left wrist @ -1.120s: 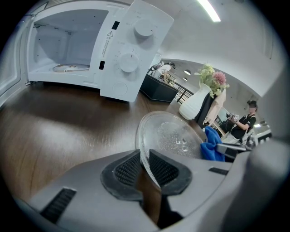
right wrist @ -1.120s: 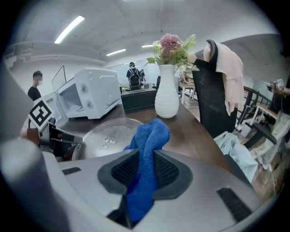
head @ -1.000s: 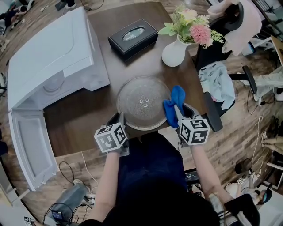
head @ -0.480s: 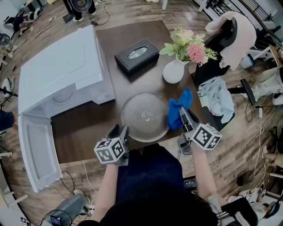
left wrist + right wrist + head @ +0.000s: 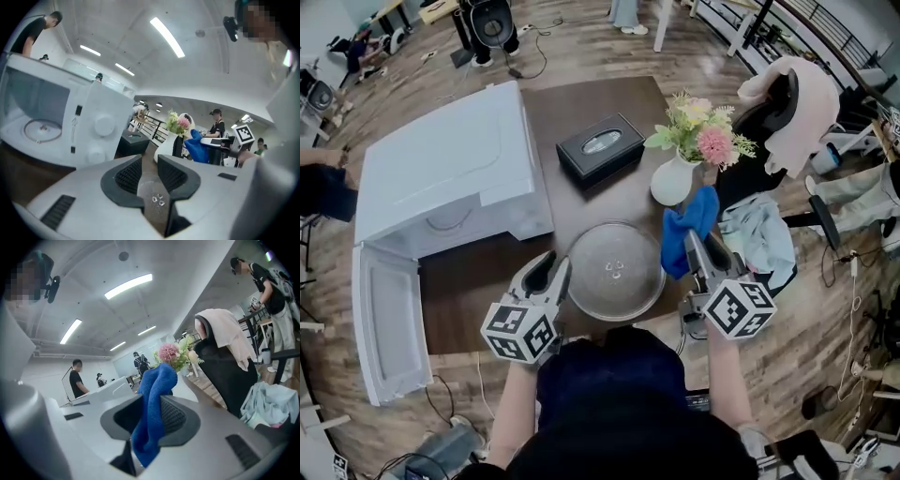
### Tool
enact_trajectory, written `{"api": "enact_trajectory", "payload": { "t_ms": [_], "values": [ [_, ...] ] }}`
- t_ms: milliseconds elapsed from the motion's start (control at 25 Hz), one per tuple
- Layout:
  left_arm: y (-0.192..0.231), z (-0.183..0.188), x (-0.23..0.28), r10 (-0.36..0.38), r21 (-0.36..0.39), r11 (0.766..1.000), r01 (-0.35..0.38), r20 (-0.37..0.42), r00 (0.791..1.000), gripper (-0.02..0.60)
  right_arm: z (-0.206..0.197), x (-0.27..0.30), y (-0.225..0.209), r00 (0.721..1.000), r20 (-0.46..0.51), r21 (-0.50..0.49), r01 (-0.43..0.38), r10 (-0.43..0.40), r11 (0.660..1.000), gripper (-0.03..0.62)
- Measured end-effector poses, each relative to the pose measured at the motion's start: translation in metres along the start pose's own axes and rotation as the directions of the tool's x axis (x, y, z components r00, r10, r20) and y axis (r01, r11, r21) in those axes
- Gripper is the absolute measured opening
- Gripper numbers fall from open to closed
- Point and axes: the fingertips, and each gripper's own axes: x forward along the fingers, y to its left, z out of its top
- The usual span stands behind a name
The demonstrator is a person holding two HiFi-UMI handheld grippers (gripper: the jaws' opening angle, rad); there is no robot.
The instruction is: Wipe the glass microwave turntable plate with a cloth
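Looks along the left gripper (image 5: 149, 162), jaws apart though just narrowed; frames the glass plate (image 5: 157, 201) in the gap, pads off it. Faces open microwave (image 5: 96, 129) left, blue cloth (image 5: 198, 146) right.

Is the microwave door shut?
No, the door stands swung wide open in front of the microwave.

plate (image 5: 615, 272): clear glass, glossy | cloth (image 5: 689, 230): blue terry | table (image 5: 473, 295): dark wood
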Motion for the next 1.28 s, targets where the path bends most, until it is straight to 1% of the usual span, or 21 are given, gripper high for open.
{"api": "enact_trajectory", "payload": {
  "t_ms": [40, 120, 200, 280, 400, 640, 800, 920, 1080, 1280],
  "values": [
    [-0.008, 0.013, 0.000, -0.019, 0.041, 0.999, 0.018, 0.028, 0.999, 0.086, 0.004, -0.001, 0.004, 1.000, 0.004, -0.026, 0.002, -0.002, 1.000, 0.094],
    [-0.022, 0.036, 0.000, -0.046, 0.120, 0.992, 0.036, 0.080, 0.996, 0.046, 0.008, -0.003, 0.010, 1.000, 0.002, -0.089, 0.013, -0.013, 0.996, 0.094],
    [-0.033, 0.051, 0.000, -0.060, 0.176, 0.983, 0.040, 0.109, 0.992, 0.020, 0.006, -0.004, 0.014, 1.000, -0.013, -0.137, 0.025, -0.027, 0.990, 0.091],
    [-0.040, 0.057, 0.003, -0.057, 0.201, 0.979, 0.034, 0.108, 0.993, 0.011, 0.002, -0.006, 0.014, 0.999, -0.030, -0.170, 0.035, -0.041, 0.985, 0.089],
    [-0.043, 0.056, 0.012, -0.034, 0.222, 0.975, 0.014, 0.087, 0.996, 0.005, -0.004, -0.008, 0.010, 0.996, -0.048, -0.218, 0.057, -0.069, 0.974, 0.087],
    [-0.043, 0.051, 0.019, -0.014, 0.229, 0.973, -0.001, 0.064, 0.998, 0.005, -0.006, -0.008, 0.010, 0.995, -0.050, -0.262, 0.075, -0.091, 0.962, 0.084],
    [-0.038, 0.047, 0.018, 0.021, 0.211, 0.977, -0.033, 0.059, 0.998, 0.005, -0.006, -0.008, 0.010, 0.993, -0.051, -0.293, 0.084, -0.103, 0.952, 0.083],
    [-0.034, 0.044, 0.016, 0.047, 0.207, 0.977, -0.058, 0.056, 0.997, 0.005, -0.008, -0.007, 0.011, 0.993, -0.054, -0.292, 0.082, -0.102, 0.953, 0.083],
    [-0.029, 0.039, 0.013, 0.063, 0.202, 0.977, -0.072, 0.051, 0.997, 0.005, -0.011, -0.005, 0.013, 0.993, -0.064, -0.301, 0.076, -0.099, 0.951, 0.083],
    [-0.028, 0.035, 0.012, 0.066, 0.200, 0.977, -0.073, 0.040, 0.997, 0.005, -0.014, -0.003, 0.017, 0.993, -0.069, -0.301, 0.070, -0.095, 0.951, 0.083]
  ]
}}
